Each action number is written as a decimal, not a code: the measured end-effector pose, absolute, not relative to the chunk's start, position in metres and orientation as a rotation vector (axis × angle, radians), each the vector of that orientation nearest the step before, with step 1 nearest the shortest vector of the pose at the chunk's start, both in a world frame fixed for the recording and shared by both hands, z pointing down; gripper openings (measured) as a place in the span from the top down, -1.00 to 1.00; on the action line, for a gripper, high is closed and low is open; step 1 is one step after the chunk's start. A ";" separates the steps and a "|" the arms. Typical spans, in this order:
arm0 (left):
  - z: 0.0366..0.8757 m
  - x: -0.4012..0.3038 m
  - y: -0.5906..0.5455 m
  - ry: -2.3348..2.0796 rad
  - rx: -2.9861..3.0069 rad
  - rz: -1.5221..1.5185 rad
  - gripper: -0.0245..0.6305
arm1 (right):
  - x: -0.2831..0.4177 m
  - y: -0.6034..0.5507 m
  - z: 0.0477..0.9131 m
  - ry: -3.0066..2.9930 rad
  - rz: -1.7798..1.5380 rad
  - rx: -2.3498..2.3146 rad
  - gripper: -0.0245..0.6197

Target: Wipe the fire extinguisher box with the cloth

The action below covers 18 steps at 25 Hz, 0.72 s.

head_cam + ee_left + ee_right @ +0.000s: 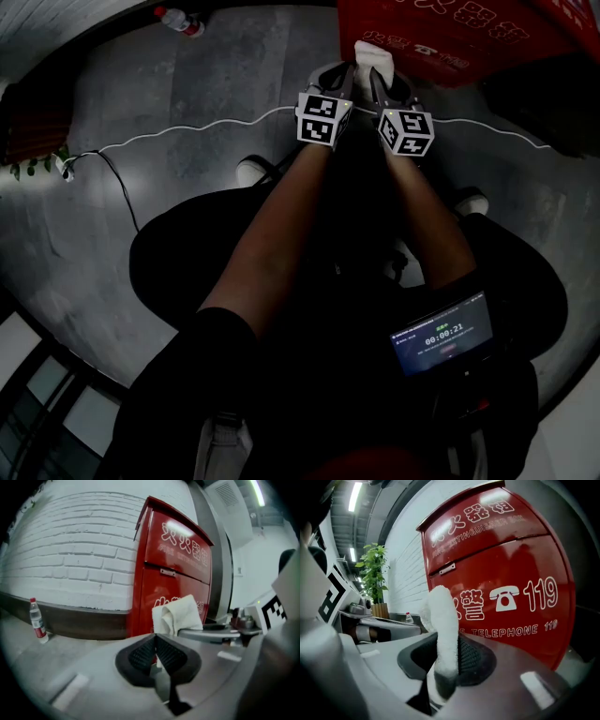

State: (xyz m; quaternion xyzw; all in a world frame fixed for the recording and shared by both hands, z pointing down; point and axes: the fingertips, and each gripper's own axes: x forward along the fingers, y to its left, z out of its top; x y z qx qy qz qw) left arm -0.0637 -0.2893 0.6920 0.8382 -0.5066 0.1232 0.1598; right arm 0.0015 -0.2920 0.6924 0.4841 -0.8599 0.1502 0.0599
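Two tongs reach out side by side over the grey floor (234, 66) toward the red box (501, 573), which stands at the far side against a white brick wall (84, 550). The right tongs (447, 656) are clamped on a white cloth (443, 620). Their dark ribbed pads press its lower part from both sides, and the rest of the cloth stands up above the tips as a folded wad. The left tongs (155, 641) are closed, with the pads meeting in a narrow V and nothing clearly caught between them. They sit just left of the right tongs, and their tips end near the cloth. The cloth is close in front of the box's lower front panel, below the hinged upper flap. No view shows whether it touches the panel. The panel carries white characters, a telephone sign and "119". A water bottle (37, 620) with a red label stands on the floor at the foot of the wall, well to the left of the box. A green plant (375, 573) stands farther left along the same wall. A white cable (187, 131) runs across the floor between the person and the box. A small lit screen (442, 336) sits near the person's right side.
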 end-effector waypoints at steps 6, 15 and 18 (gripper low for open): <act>0.715 -0.070 -0.310 -1.453 2.357 0.330 0.93 | -0.005 -0.312 0.727 -2.587 0.519 1.435 0.62; 0.754 -0.060 -0.329 -1.427 2.314 0.330 0.93 | -0.012 -0.331 0.762 -2.583 0.506 1.387 0.62; 0.755 -0.056 -0.335 -1.431 2.300 0.304 0.93 | -0.008 -0.331 0.764 -2.573 0.522 1.411 0.62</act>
